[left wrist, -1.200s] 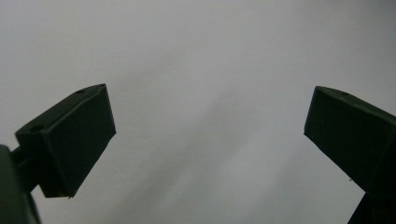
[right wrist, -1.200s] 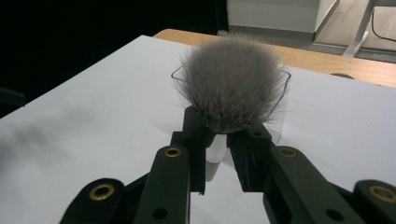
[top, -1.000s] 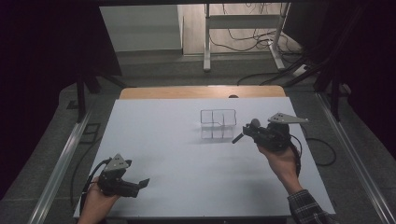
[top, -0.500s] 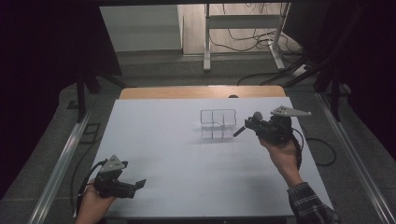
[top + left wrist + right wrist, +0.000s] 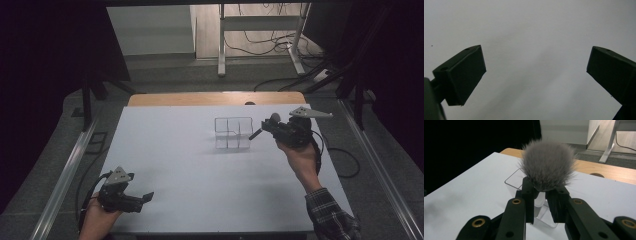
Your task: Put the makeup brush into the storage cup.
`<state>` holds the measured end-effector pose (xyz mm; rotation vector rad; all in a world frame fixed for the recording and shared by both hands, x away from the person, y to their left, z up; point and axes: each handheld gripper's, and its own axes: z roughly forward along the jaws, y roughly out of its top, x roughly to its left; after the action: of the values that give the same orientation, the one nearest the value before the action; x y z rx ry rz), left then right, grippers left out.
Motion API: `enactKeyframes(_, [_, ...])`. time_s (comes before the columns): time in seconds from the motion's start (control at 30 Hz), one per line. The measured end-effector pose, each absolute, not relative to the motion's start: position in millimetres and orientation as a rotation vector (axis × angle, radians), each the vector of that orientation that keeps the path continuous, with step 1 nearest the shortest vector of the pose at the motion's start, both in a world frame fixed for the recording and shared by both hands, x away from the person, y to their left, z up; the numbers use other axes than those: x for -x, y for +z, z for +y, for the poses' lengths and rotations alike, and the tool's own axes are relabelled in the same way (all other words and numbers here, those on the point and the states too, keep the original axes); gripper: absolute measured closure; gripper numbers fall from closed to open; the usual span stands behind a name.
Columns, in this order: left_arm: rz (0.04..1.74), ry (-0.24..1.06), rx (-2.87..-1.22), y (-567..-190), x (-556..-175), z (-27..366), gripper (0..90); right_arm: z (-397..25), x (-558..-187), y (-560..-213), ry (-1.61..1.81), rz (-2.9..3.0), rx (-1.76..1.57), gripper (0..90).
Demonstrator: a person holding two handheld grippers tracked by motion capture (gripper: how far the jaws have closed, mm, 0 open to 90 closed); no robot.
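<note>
A clear plastic organizer (image 5: 232, 132) with several open compartments stands right of the middle of the white table (image 5: 190, 165). Just to its right, a hand holds my right gripper (image 5: 267, 126), shut on a brush (image 5: 274, 119). The brush's fluffy grey bristles (image 5: 547, 168) stick up above the jaws, and its dark handle slants down toward the organizer's right side. In the right gripper view the organizer (image 5: 514, 180) lies just beyond the right gripper (image 5: 540, 192). My left gripper (image 5: 146, 196) rests at the front left corner, open and holding nothing. The left gripper (image 5: 536, 65) faces bare table.
A wooden strip (image 5: 215, 98) runs along the table's far edge. Metal rails (image 5: 65, 170) flank both sides. Beyond the table stand a desk frame (image 5: 260, 30) and floor cables (image 5: 345, 160).
My right gripper has carried the brush a little farther away and closer to the organizer's right side. The left gripper has drifted slightly toward the front left corner.
</note>
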<state>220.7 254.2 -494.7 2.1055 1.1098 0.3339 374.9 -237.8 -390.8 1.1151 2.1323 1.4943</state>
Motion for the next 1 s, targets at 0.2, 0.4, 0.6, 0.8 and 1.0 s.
enactKeyframes(0.2, [1.119, 0.337, -2.107, -495.9, -220.6, 257.0, 2.5, -236.2, -380.7, -388.4, 1.498, 2.123, -1.114, 75.8])
enactKeyframes(0.4, [1.133, 0.344, -2.094, -496.3, -219.5, 262.7, 2.6, -234.8, -388.7, -385.5, 1.503, 2.110, -1.117, 75.8])
enactKeyframes(0.6, [1.143, 0.349, -2.086, -496.5, -218.4, 265.8, 2.6, -233.2, -396.2, -384.9, 1.502, 2.102, -1.119, 75.9])
enactKeyframes(0.8, [1.139, 0.348, -2.087, -496.4, -218.2, 265.7, 2.6, -232.1, -403.1, -385.0, 1.503, 2.098, -1.129, 75.9])
enactKeyframes(1.0, [1.140, 0.347, -2.086, -496.4, -218.1, 265.0, 2.6, -232.1, -409.1, -384.7, 1.499, 2.090, -1.134, 75.9])
